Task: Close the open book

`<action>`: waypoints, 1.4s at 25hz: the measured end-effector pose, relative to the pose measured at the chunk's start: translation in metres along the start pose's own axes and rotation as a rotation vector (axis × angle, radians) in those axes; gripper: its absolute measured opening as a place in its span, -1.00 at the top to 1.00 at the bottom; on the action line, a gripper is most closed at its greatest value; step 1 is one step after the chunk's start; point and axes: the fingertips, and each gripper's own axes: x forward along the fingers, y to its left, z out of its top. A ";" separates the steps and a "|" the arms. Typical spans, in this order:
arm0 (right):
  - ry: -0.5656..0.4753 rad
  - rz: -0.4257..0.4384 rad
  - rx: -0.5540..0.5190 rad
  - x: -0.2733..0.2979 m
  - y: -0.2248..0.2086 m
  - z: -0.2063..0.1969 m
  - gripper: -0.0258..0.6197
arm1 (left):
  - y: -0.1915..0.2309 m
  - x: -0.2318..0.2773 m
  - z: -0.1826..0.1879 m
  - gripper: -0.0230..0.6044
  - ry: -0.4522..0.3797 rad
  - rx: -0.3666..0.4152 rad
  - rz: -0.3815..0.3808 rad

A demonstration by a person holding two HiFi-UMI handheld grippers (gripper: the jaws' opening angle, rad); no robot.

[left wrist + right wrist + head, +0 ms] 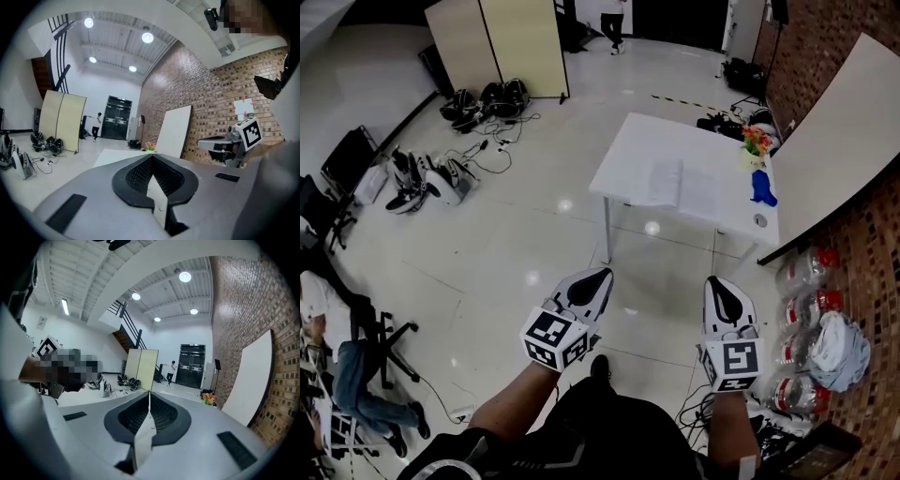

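The open book point(680, 185) lies flat on a white table point(628, 155) across the floor from me, its pale pages facing up. Both grippers are held out over the floor, well short of the table. My left gripper point(592, 277) points toward the table's near left corner, its jaws together with nothing in them. To its right, my right gripper point(719, 284) is shut and empty too. In the left gripper view the jaw tips point(152, 157) meet with the table point(112, 157) beyond. In the right gripper view the shut jaws point(150, 392) aim into the hall.
On the table's right end are a flower pot point(757, 141) and a blue object point(762, 187). A white board point(844, 122) leans on the brick wall. Bagged bottles point(806, 309) line the floor at right. Gear and cables point(469, 141), a folding screen point(511, 42) and chairs stand to the left.
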 end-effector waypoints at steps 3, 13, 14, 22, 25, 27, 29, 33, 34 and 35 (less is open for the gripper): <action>0.012 -0.029 -0.011 0.046 -0.005 0.010 0.91 | 0.038 0.022 0.011 0.94 -0.008 0.004 -0.023; 0.108 -0.054 -0.033 0.165 -0.024 -0.008 0.91 | 0.123 0.103 0.011 0.94 0.015 -0.010 -0.082; 0.117 -0.052 -0.044 0.173 -0.028 -0.010 0.91 | 0.128 0.111 0.011 0.94 0.017 -0.013 -0.084; 0.159 0.079 -0.142 0.256 -0.072 -0.047 0.91 | 0.159 0.199 -0.008 0.94 0.086 -0.007 -0.026; 0.158 0.129 -0.157 0.283 -0.094 -0.047 0.91 | 0.163 0.233 -0.004 0.94 0.098 0.000 -0.004; 0.149 0.188 -0.179 0.298 -0.107 -0.052 0.90 | 0.163 0.254 -0.005 0.94 0.114 0.003 0.021; 0.143 0.230 -0.206 0.311 -0.119 -0.053 0.90 | 0.163 0.273 -0.004 0.94 0.125 0.011 0.054; 0.148 0.312 -0.244 0.340 -0.129 -0.064 0.89 | 0.169 0.302 0.001 0.94 0.126 -0.004 0.108; 0.160 0.336 -0.256 0.348 -0.128 -0.071 0.79 | 0.171 0.306 -0.001 0.94 0.134 -0.008 0.115; 0.175 0.357 -0.273 0.355 -0.125 -0.079 0.73 | 0.174 0.309 -0.005 0.94 0.144 -0.011 0.118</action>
